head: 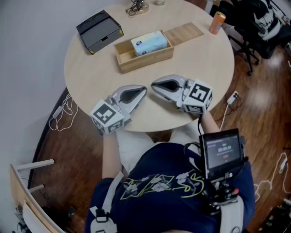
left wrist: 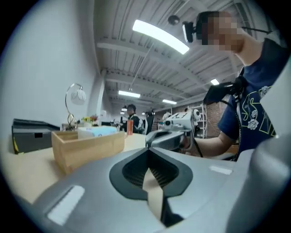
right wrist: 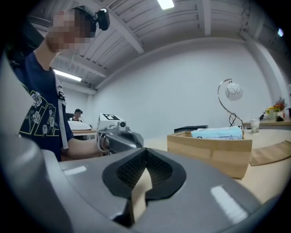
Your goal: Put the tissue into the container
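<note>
One tissue pack (head: pixel 149 43), pale blue and white, lies inside the wooden container (head: pixel 144 59), filling its right half; the left half of the box is bare wood. A flat wooden lid (head: pixel 183 33) lies on the counter (head: pixel 204 77) touching the container's right end. Left of the container, a little apart from it, sits a black box (head: pixel 99 31) set at an angle. An orange can (head: pixel 217 22) stands upright near the counter's far right edge, and a tangle of thin wire (head: pixel 137 7) rests at the far edge behind the container.

Nearer the person, well apart from the container, both tools rest low over the counter's near edge with their tips turned toward each other. The left hand-held gripper (head: pixel 143 90) has its jaws pressed together at the tips, with nothing between them. The right hand-held gripper (head: pixel 154 85) is closed the same way and is likewise empty. The two tips are near each other but do not touch. Each carries its marker cube at the back, just over the counter's rim.

The person wears a dark blue printed shirt (head: pixel 159 182), with a small screen (head: pixel 223 152) mounted at the right side. Around the round counter is a wood floor (head: pixel 259 104) with loose cables (head: pixel 61 113).
</note>
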{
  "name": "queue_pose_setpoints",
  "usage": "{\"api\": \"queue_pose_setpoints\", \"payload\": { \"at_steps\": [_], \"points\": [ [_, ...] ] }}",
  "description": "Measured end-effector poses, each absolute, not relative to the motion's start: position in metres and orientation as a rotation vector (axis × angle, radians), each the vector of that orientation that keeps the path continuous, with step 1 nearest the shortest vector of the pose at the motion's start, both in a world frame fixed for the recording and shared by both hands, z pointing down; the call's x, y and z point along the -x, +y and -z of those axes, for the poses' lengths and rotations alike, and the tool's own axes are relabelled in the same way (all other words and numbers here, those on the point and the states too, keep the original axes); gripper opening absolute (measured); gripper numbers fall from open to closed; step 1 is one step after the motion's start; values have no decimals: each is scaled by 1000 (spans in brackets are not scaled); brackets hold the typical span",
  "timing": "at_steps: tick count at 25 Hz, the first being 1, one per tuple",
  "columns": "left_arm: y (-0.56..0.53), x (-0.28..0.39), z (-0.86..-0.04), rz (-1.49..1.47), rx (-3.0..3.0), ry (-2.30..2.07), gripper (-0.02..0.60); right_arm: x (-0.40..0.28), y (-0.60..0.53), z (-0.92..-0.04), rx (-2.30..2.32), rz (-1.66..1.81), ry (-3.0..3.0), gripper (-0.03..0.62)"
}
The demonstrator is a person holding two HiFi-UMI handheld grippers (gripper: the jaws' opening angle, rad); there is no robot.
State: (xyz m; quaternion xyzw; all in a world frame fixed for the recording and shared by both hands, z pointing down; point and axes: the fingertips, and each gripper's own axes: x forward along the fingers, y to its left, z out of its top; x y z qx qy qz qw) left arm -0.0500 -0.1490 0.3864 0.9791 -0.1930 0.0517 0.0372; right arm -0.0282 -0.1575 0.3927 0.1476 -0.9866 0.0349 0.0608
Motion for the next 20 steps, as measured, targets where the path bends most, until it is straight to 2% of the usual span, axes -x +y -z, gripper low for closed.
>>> {"api": "queue_pose_setpoints", "payload": {
  "at_steps": [3, 20],
  "points": [
    [-152, 45, -399, -255, -2963, -575, 3, 31, -164, -398, -492, -125, -2953, 0],
    [-164, 54, -400, -194, -2955, -677, 3, 33, -169, -401, -516, -127, -2945, 0]
  ]
}}
